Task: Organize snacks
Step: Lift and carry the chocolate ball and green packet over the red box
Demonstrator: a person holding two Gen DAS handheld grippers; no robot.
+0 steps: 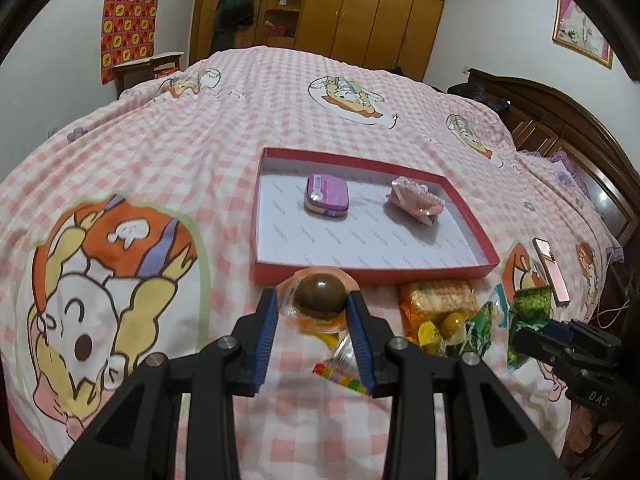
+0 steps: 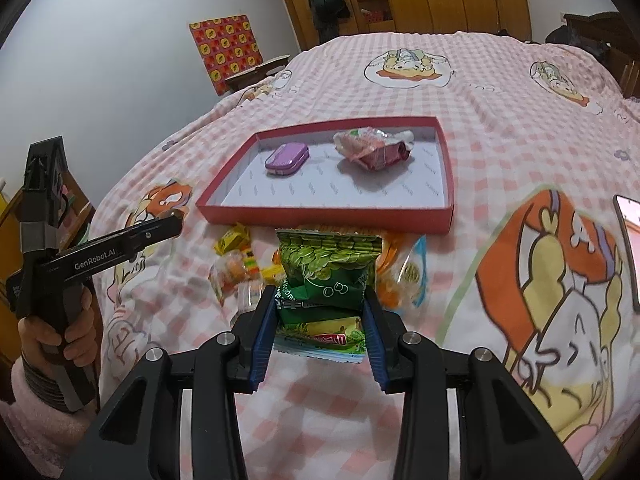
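My left gripper [image 1: 314, 300] is shut on a packet with a brown ball under an orange wrapper [image 1: 320, 295], held just above the bedspread in front of the red box. My right gripper [image 2: 320, 302] is shut on a green snack bag [image 2: 326, 272], lifted off the pile. The shallow red box [image 1: 376, 271] [image 2: 320, 214] lies ahead with a purple tin [image 1: 326, 197] [image 2: 287, 159] and a pink wrapped snack [image 1: 414, 200] [image 2: 372, 146] inside. Loose snacks [image 1: 436, 308] [image 2: 236, 268] lie in a heap before the box.
Everything rests on a pink checked bedspread with cartoon prints [image 1: 160, 160] [image 2: 500, 140]. A pink phone [image 1: 552, 270] [image 2: 630, 248] lies to the right. A person's hand in a fluffy pink sleeve [image 2: 60, 328] holds the left gripper's handle. Wooden wardrobes [image 1: 372, 12] stand behind.
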